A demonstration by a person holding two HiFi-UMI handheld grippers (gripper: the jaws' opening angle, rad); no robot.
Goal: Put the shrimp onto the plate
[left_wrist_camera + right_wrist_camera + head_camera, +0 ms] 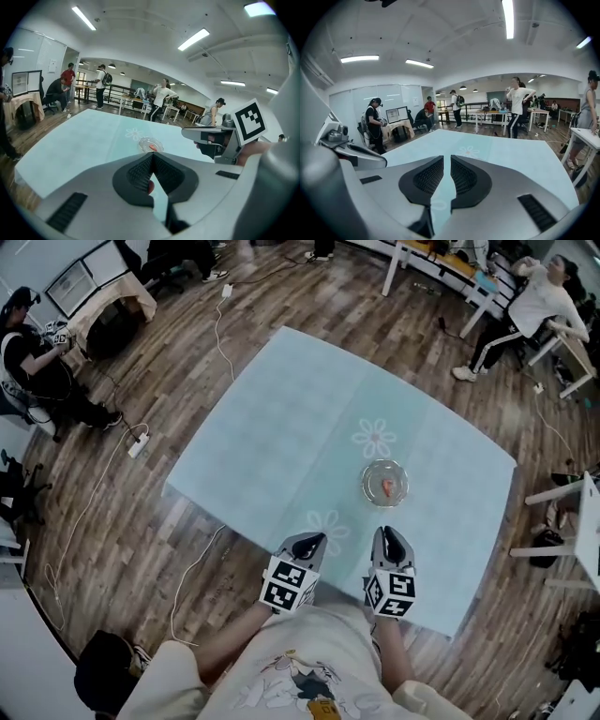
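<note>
An orange shrimp [388, 487] lies in a small clear glass plate [371, 473] on the pale blue tablecloth [300, 409], right of the middle. In the left gripper view the plate [145, 141] and shrimp [152, 148] sit straight ahead of the jaws. Both grippers hover at the table's near edge, well short of the plate. My left gripper [309, 538] [152, 155] is shut, tips touching; a small reddish patch shows low in its gap and I cannot tell what it is. My right gripper [386, 535] [449, 159] is shut to a thin slit, holding nothing. The plate is out of the right gripper view.
White flower prints [375, 439] mark the cloth. Around the table is wooden floor with cables and a power strip [138, 442]. A seated person [33, 357] is at far left and another person [525, 315] at far right by desks.
</note>
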